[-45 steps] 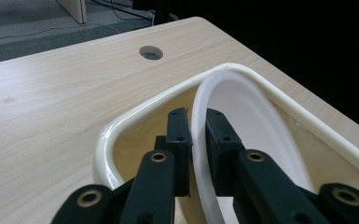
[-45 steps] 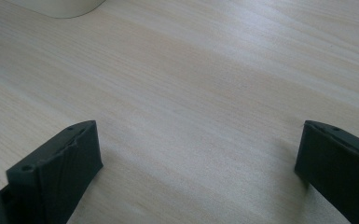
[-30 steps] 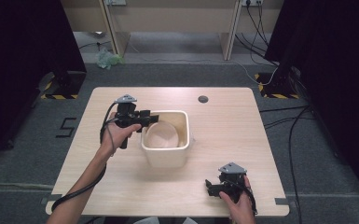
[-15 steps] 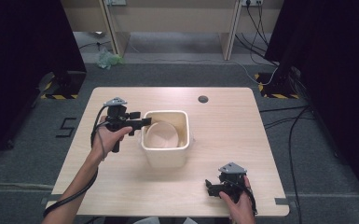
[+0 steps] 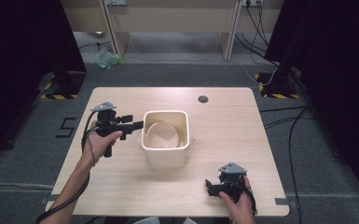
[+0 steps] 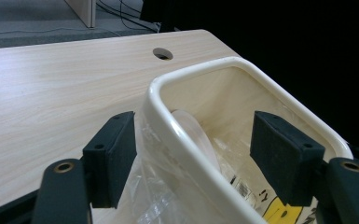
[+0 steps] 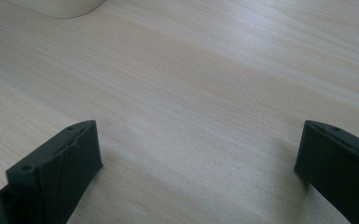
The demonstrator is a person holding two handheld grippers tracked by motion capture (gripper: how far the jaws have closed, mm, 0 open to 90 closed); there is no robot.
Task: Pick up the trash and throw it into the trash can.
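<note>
A cream square bin (image 5: 182,144) stands in the middle of the wooden table (image 5: 242,135). Clear plastic film (image 6: 154,186) drapes over the bin's (image 6: 242,70) near rim, and a pale round piece (image 5: 161,135) leans inside. My left gripper (image 5: 139,125) points level at the bin's left wall. In the left gripper view, the left gripper (image 6: 198,158) has just been opening its jaws; they are open astride the rim and the film without pressing on either. My right gripper (image 5: 210,186) rests near the table's front right, and the right gripper (image 7: 196,172) is open over bare wood.
A round cable hole (image 5: 203,99) lies in the table behind the bin. Dark cabinets (image 5: 28,56) flank the table on the floor, and desk legs (image 5: 114,28) stand beyond it. The left gripper's cable (image 5: 86,140) trails along the forearm.
The left gripper has drawn back to the left from over the bin's left rim, and its jaws stand wider. The right gripper has not moved.
</note>
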